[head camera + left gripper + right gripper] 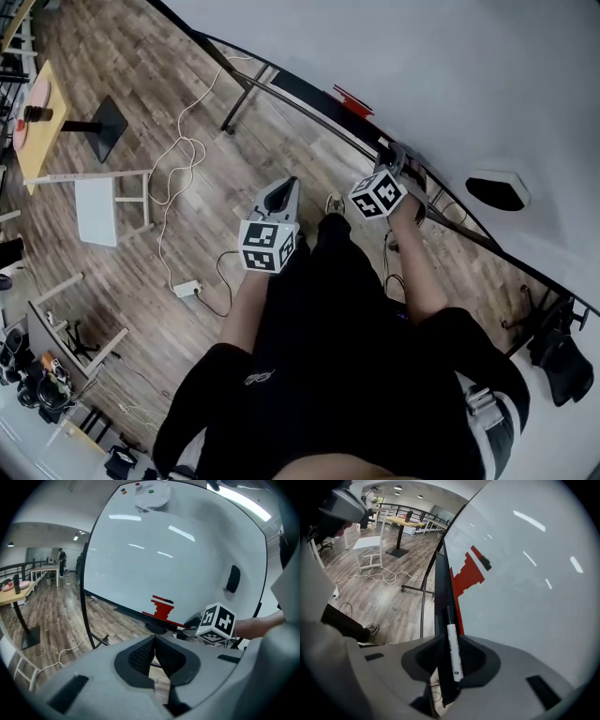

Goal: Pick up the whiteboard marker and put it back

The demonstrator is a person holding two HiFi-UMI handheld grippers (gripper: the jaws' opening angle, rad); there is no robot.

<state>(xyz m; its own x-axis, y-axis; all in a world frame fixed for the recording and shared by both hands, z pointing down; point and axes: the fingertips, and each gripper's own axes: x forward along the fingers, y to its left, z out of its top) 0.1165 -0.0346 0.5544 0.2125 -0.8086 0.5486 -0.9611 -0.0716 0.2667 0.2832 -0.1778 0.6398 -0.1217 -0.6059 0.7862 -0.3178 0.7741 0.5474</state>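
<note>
I've got the right gripper [450, 640] spread around the whiteboard marker [453, 654] — lying lengthwise along the tray [440, 597], black cap pointing away; left gripper [154, 639] pressed together

Whiteboard [422, 75], upper right; black oblong item [497, 191] on its face. Left gripper [281, 192] above wood floor [141, 309]. Right gripper [396, 157] at the board's lower edge. At left: white chair [97, 208], yellow table [42, 117], white cable [178, 173], power strip [186, 289].

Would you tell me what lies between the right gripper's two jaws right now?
The whiteboard marker lies between the right gripper's open jaws, along the whiteboard's tray, as the right gripper view shows.
</note>
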